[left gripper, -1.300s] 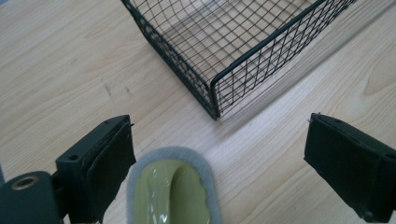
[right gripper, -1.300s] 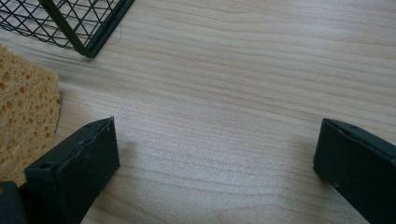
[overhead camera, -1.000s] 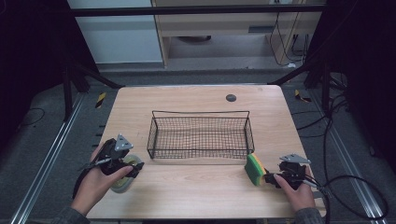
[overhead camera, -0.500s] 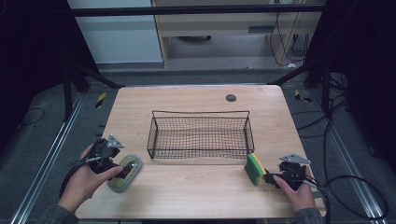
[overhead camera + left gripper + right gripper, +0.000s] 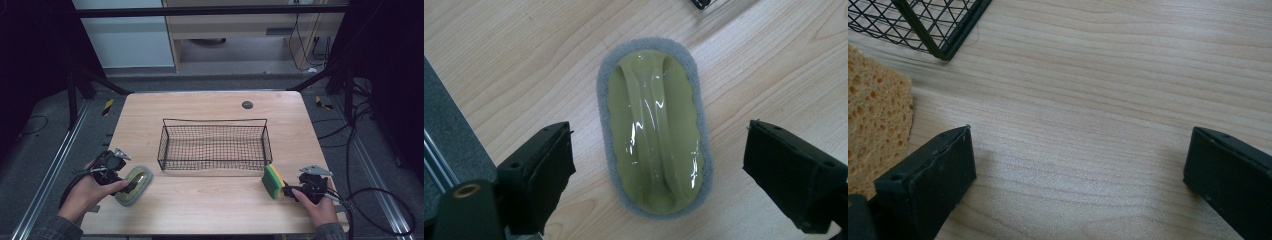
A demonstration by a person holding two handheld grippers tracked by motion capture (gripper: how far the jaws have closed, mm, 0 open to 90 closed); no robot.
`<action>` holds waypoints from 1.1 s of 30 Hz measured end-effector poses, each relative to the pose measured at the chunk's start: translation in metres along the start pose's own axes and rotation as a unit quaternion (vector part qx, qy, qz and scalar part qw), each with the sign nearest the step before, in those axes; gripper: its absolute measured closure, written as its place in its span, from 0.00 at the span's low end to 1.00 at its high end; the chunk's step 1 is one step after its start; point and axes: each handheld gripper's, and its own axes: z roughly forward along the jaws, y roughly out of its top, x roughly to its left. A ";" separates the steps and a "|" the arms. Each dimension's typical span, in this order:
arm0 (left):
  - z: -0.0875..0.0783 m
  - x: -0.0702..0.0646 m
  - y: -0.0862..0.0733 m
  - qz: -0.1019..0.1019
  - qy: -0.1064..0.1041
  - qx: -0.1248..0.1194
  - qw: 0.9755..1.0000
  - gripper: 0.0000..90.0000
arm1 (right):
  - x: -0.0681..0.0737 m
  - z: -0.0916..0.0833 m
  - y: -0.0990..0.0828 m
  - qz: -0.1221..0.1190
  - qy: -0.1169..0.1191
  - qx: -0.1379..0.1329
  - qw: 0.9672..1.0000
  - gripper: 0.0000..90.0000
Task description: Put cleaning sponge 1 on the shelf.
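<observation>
While our left gripper [image 5: 659, 165] gapes wide over the green scrubber [image 5: 654, 130], untouched, our right gripper [image 5: 1078, 185] spreads empty beside the sponge [image 5: 873, 120].

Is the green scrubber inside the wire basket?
No, the scrubber lies on the table, outside the basket near its left front corner.

A lab: wooden table [image 5: 210, 200] inside a dark metal frame [image 5: 210, 10], floor cables [image 5: 380, 195].
</observation>
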 end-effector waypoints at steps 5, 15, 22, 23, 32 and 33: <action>0.002 0.003 0.001 -0.001 -0.011 0.012 1.000 0.21 | 0.000 0.000 0.000 0.000 0.000 0.000 1.000 0.01; 0.009 0.004 0.003 0.000 -0.011 0.038 0.999 0.36 | 0.000 0.000 0.000 -0.001 0.000 0.001 1.000 0.01; 0.015 0.007 0.002 -0.004 -0.018 0.056 0.998 0.40 | 0.000 0.000 0.000 -0.001 0.000 0.001 1.000 0.01; 0.016 0.008 0.003 -0.011 -0.022 0.055 0.998 0.41 | 0.000 0.000 0.000 -0.001 0.001 0.001 1.000 0.01; 0.030 0.010 0.009 -0.027 -0.034 0.073 0.996 0.59 | 0.000 0.000 0.000 -0.001 0.002 0.000 1.000 0.01; 0.030 0.010 0.010 -0.024 -0.033 0.079 0.996 0.62 | 0.000 0.000 0.000 -0.001 0.002 0.000 1.000 0.01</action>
